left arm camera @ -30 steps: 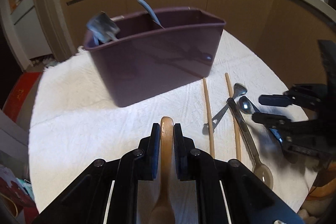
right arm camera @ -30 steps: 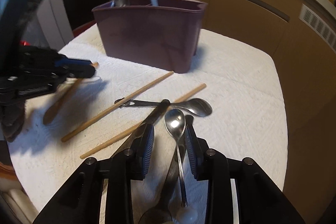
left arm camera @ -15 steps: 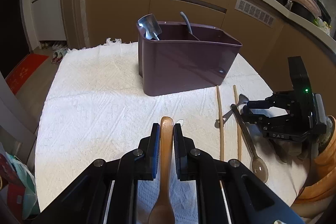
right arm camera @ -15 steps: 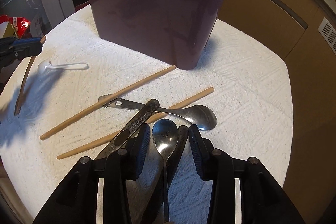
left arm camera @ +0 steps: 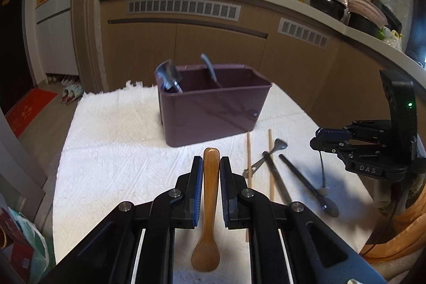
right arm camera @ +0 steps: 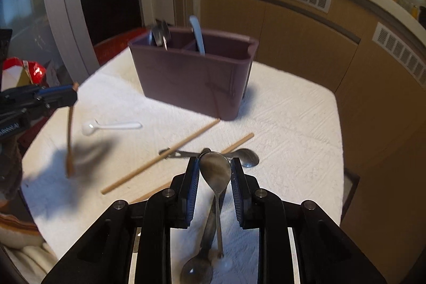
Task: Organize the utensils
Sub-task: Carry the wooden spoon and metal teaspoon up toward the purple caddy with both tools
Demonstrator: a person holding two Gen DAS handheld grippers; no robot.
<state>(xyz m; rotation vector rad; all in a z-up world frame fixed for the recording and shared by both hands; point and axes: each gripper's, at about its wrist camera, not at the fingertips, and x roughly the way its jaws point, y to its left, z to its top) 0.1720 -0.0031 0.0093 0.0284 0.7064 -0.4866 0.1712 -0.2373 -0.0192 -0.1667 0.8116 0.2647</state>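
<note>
My left gripper point(left arm camera: 210, 164) is shut on a wooden spoon point(left arm camera: 209, 209) by its handle, bowl hanging toward me, lifted above the white cloth. It also shows in the right wrist view point(right arm camera: 70, 129). My right gripper point(right arm camera: 215, 167) is shut on a metal spoon point(right arm camera: 216, 172) at its bowl, raised off the table; it shows at the right of the left wrist view point(left arm camera: 327, 140). The purple utensil caddy point(left arm camera: 213, 108) stands ahead with a metal utensil point(left arm camera: 169, 76) and a grey handle point(left arm camera: 209, 65) inside.
On the white cloth point(right arm camera: 287, 124) lie two wooden chopsticks point(right arm camera: 162, 156), a metal spoon point(right arm camera: 246, 157), a dark-handled utensil point(left arm camera: 277, 182) and a white plastic spoon point(right arm camera: 106, 126). Brown cabinets point(left arm camera: 213, 44) stand behind the table.
Both grippers have risen and pulled back from the caddy. My right gripper closed on the metal spoon and lifted it off the cloth. The wooden spoon stays held in my left gripper.
</note>
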